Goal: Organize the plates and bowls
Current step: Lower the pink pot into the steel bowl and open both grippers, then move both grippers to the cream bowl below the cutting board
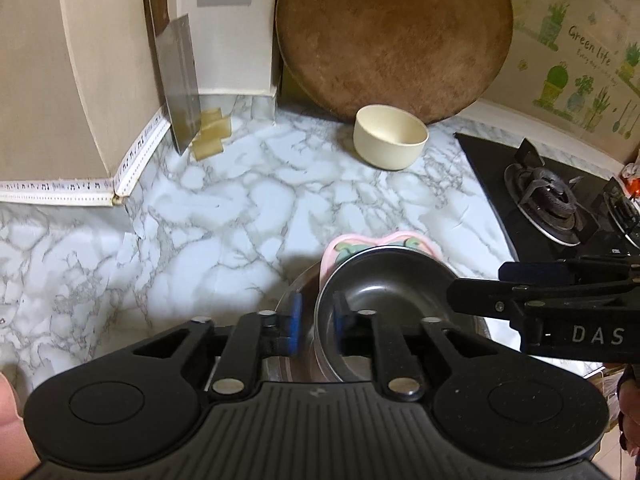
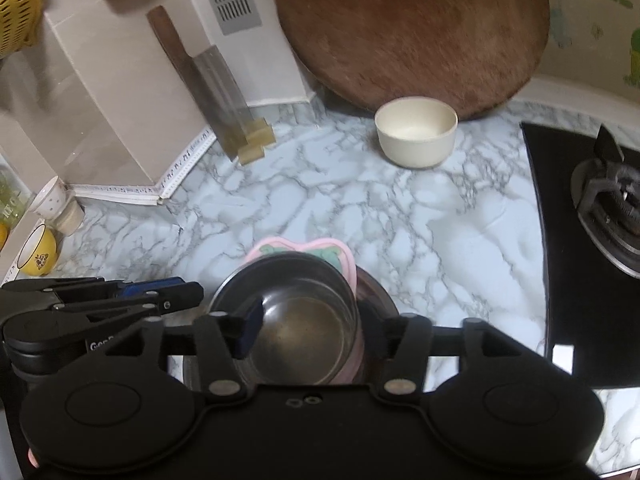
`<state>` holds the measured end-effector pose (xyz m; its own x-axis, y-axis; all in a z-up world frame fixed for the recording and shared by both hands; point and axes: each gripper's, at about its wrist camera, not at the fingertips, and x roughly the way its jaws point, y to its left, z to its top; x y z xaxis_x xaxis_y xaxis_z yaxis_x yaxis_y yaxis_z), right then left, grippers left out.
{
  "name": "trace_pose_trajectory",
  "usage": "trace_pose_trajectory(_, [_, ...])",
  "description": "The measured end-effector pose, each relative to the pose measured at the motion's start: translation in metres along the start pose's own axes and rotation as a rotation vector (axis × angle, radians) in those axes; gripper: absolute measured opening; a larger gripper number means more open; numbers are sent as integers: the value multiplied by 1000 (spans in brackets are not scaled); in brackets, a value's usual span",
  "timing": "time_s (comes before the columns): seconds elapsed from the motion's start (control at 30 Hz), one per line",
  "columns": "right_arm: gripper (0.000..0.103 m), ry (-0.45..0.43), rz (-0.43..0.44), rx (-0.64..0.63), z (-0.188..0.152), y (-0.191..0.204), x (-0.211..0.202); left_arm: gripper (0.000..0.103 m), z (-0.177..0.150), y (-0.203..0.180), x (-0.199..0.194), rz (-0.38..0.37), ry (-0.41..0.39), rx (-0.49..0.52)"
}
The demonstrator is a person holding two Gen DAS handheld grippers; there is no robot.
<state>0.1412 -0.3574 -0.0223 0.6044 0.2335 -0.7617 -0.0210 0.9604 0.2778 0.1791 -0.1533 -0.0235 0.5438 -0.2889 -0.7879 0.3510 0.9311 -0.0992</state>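
Two grippers sit low over my stack. On the left gripper [image 1: 316, 322] I see the jaws narrowly parted, straddling the near-left rim of the steel bowl [image 1: 384, 280]; whether the pads touch the rim I cannot tell. On the right gripper [image 2: 316, 326] the jaws stand wide, the bowl [image 2: 304, 312] between them, one blue pad over its hollow and the other outside the wall, neither pressing. That bowl rests on a pink plate [image 1: 344, 242], itself on a larger steel plate [image 1: 298, 280], all on the marble bench [image 1: 224, 208]. Farther back a cream bowl [image 1: 390, 142] stands alone, just before the round wooden board [image 1: 394, 36] leaning on the wall.
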Motion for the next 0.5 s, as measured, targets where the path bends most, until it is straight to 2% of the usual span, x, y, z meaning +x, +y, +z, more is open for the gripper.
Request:
trace_pose_trajectory(0.03, [68,-10,-1,-4,0,2,-3,41,0,0,-2,-2,-9,-3])
trace_pose_trajectory(0.1, [72,-24,2,-7,3,3,-8,61,1,1,-8,-1,-34,-11])
trace_pose_trajectory(0.13, [75,-30,8,-6,4,3,-10,64,2,2,-11,1,-51,-13])
trace_pose_trajectory(0.3, [85,-54,24,-4,11,5,-21,64,9,5,-19,-13,-69,-9])
trace_pose_trajectory(0.37, [95,-60,28,-17,15,6,-26,68,13,4,-22,-17,-82,0])
trace_pose_trajectory(0.43, [99,-80,12,-37,18,8,-32,78,20,4,-24,-23,-105,1])
trace_pose_trajectory(0.5, [101,-105,-9,-66,24,8,-37,78,28,4,-26,-31,-130,-9])
